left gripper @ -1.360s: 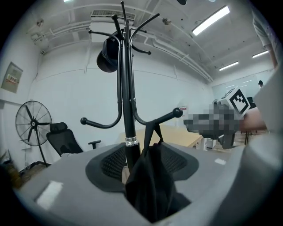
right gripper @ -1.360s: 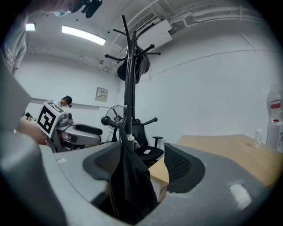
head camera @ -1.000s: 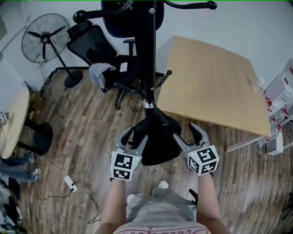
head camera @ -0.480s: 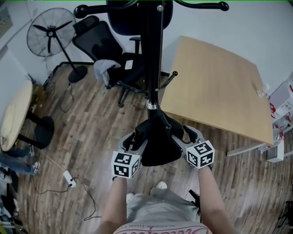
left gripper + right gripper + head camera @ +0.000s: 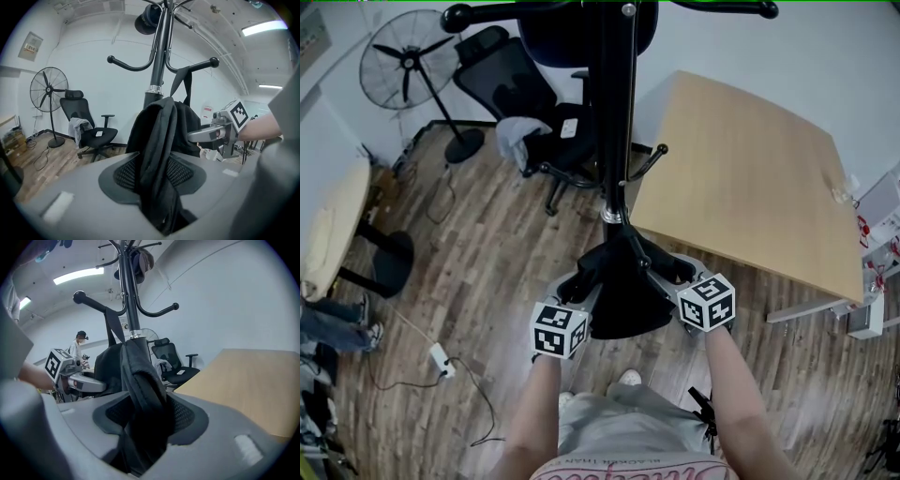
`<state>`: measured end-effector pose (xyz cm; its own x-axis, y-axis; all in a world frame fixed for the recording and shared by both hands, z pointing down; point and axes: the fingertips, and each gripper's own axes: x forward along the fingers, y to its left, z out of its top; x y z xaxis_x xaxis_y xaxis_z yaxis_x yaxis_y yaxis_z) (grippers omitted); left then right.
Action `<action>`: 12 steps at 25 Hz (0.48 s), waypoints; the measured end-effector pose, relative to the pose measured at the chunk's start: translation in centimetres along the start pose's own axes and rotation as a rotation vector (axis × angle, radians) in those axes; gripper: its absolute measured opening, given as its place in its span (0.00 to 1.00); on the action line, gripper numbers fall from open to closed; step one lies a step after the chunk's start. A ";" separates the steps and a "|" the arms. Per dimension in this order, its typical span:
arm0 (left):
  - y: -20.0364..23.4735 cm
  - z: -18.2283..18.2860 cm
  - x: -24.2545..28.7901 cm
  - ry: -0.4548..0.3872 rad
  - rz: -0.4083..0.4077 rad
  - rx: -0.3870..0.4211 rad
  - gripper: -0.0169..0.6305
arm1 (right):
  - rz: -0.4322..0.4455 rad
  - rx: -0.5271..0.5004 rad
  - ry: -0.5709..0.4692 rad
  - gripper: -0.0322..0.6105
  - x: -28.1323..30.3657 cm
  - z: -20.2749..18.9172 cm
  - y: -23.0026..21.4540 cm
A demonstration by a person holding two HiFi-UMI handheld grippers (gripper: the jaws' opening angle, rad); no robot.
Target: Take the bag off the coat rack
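Brown wood-plank floor [image 5: 487, 244]. Standing on it, centre: black metal coat rack [image 5: 614, 112]. Left of rack: black swivel office chair [image 5: 502, 75]; further left, black pedestal fan [image 5: 410, 59]. Right of rack: light wooden counter [image 5: 741, 178]. Lower left of rack: white power strip [image 5: 441, 357] with cable.

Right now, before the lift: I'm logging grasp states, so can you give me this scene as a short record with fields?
bag: black bag, hanging against the pole of the coat rack
strap: strap looped over a hook arm of the rack, not yet off
left gripper: jaws have just been closing, pinching a fold of the bag's fabric
right gripper: jaws have just been closing, pinching the bag's other side
nearby: wooden table, office chair, pedestal fan
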<state>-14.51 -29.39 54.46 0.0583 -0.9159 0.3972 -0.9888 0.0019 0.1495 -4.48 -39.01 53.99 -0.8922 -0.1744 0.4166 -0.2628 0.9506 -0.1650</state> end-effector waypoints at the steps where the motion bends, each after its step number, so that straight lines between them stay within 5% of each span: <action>1: 0.0 0.0 0.0 -0.001 0.005 0.002 0.29 | -0.007 0.001 -0.003 0.36 0.0 0.0 -0.1; 6: 0.4 -0.2 -0.2 -0.002 0.061 0.011 0.18 | -0.051 -0.034 -0.007 0.21 -0.1 0.1 0.0; 12: 0.8 0.4 -0.9 0.007 0.108 0.062 0.14 | -0.123 -0.061 0.013 0.16 -0.8 0.7 0.0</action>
<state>-15.41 -28.74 53.84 -0.0477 -0.9088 0.4146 -0.9960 0.0748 0.0494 -4.00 -39.09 53.03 -0.8497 -0.2875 0.4420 -0.3465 0.9363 -0.0571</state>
